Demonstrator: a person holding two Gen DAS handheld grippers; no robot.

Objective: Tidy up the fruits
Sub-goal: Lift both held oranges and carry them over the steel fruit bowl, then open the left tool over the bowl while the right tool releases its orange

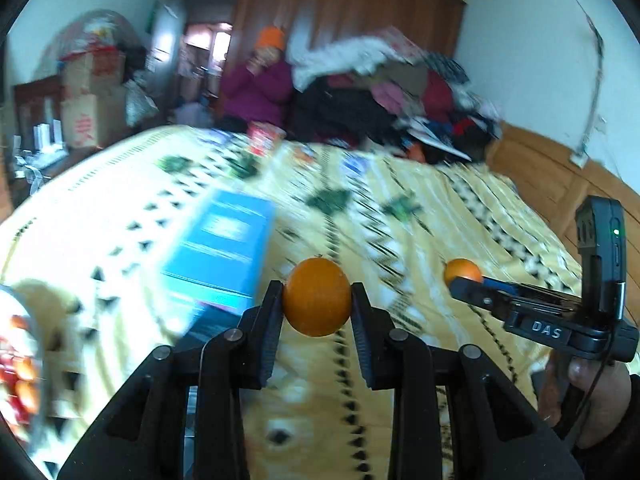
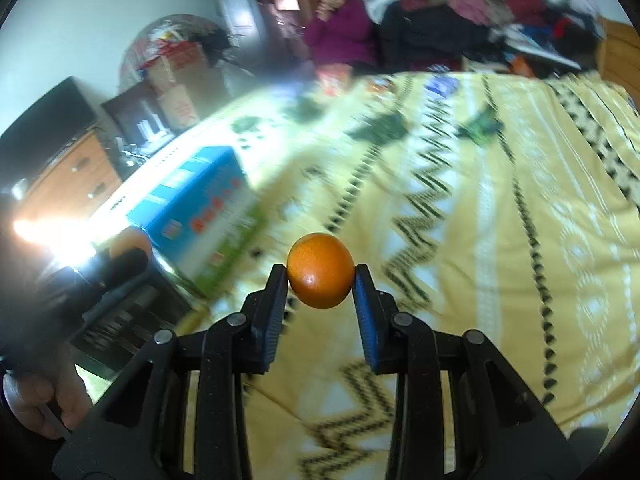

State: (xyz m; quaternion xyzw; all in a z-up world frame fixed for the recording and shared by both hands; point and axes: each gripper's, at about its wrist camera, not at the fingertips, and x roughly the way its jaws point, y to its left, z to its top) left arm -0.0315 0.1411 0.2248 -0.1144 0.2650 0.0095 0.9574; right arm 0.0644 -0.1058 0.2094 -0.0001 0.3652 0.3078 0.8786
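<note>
Left gripper (image 1: 317, 300) clamps an orange (image 1: 317, 297) between its two pads, contact on the fruit's left and right flanks; fruit held clear above the bedspread (image 1: 400, 216), not touching it. This orange is near-round, slightly taller than wide as seen from the left wrist, so its long axis runs roughly upright in that view, across the line between the pads; a small stem nub shows at its top edge, pointing up and away from the camera. Right gripper (image 2: 321, 276) likewise grips a second orange (image 2: 321, 270), pads pressing on both sides, fruit also held above the yellow patterned bedspread. Second orange looks a little wider than tall, no stem end discernible; a bright highlight sits on its lower front. From the left wrist view the right gripper enters from the right edge, fingers pointing left, its orange at the tip, well apart from the left one. A hand (image 1: 592, 396) holds that gripper's handle. A blue box (image 1: 224, 252) lies on the bedspread, left of both fruits, long axis running away from the cameras. At the far left edge of the left view, a container of red and orange items (image 1: 18, 364), blurred, contents not identifiable. A seated person (image 1: 260, 88) at the far end of the bed, beside a clothes pile (image 1: 392, 96).
</note>
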